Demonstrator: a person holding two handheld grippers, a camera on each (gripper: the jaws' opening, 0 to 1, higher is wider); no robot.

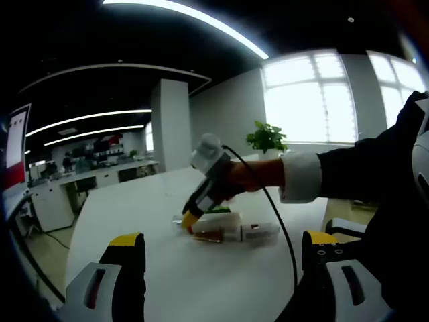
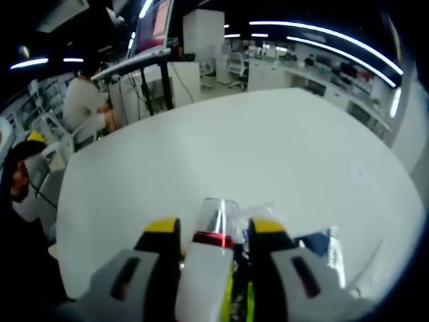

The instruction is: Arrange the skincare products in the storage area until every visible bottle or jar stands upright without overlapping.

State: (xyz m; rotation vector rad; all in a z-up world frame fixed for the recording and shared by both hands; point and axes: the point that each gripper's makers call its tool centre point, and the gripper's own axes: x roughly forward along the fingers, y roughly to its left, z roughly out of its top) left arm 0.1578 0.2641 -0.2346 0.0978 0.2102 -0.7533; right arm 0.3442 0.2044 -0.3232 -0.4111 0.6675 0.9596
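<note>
Several skincare products (image 1: 224, 229) lie in a small heap on the white table (image 1: 134, 208): a white bottle, a clear tube and an amber item. My left gripper (image 1: 222, 239) hangs open and wide just short of them, holding nothing. A hand brings my right gripper (image 1: 190, 220) down onto the heap's left end. In the right gripper view, that gripper (image 2: 214, 231) is shut on a white bottle (image 2: 213, 235) with a clear cap and a red band. The bottle points forward between the yellow-tipped jaws. More clear and green packaging is half hidden under the jaws.
A clear packet with a blue label (image 2: 315, 245) lies right of the jaws. The table's far half (image 2: 255, 147) is bare up to its curved edge. A person (image 2: 84, 100) sits beyond it by a desk. A potted plant (image 1: 266, 137) stands near the windows.
</note>
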